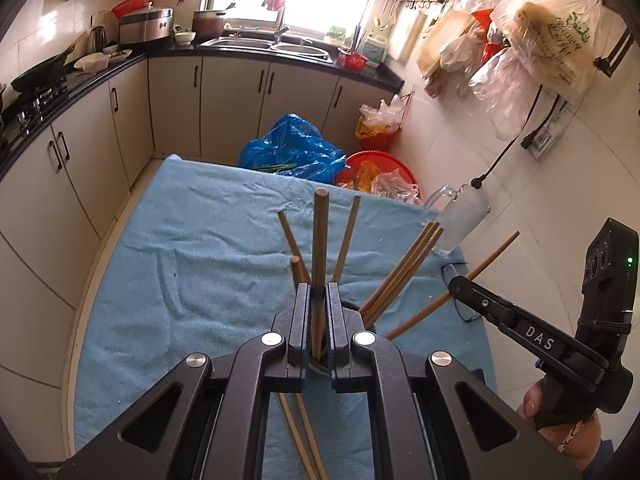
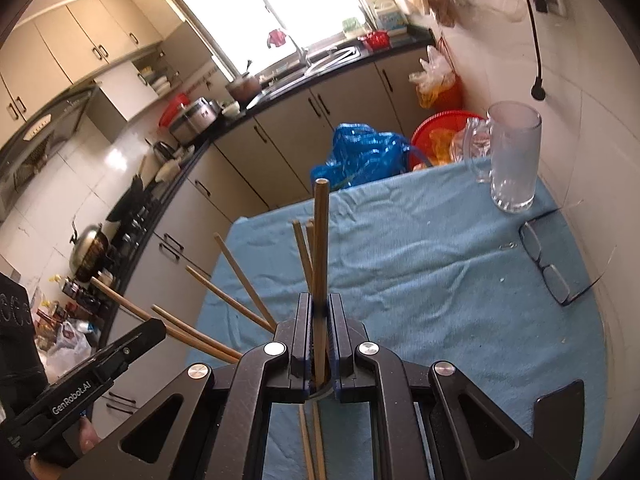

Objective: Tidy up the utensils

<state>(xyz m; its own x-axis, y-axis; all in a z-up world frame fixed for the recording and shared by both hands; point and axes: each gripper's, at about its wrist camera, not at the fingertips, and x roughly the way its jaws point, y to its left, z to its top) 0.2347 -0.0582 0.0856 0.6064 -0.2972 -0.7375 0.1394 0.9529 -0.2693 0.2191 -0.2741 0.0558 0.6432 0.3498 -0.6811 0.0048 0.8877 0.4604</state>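
Left gripper [image 1: 319,294] and right gripper [image 2: 319,305] each clamp an upright chopstick [image 1: 320,240] [image 2: 320,240] above the table's blue cloth [image 1: 180,248].

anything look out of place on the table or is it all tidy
Not tidy yet. Two loose chopsticks lie flat on the blue cloth beside the holder, while the other chopsticks stand splayed inside it. A pair of eyeglasses sits folded near the glass mug, unrelated to the utensils.

A home kitchen: sink [image 1: 272,45], gas stove [image 1: 32,100], cabinets [image 1: 236,96], kettle [image 2: 88,248].
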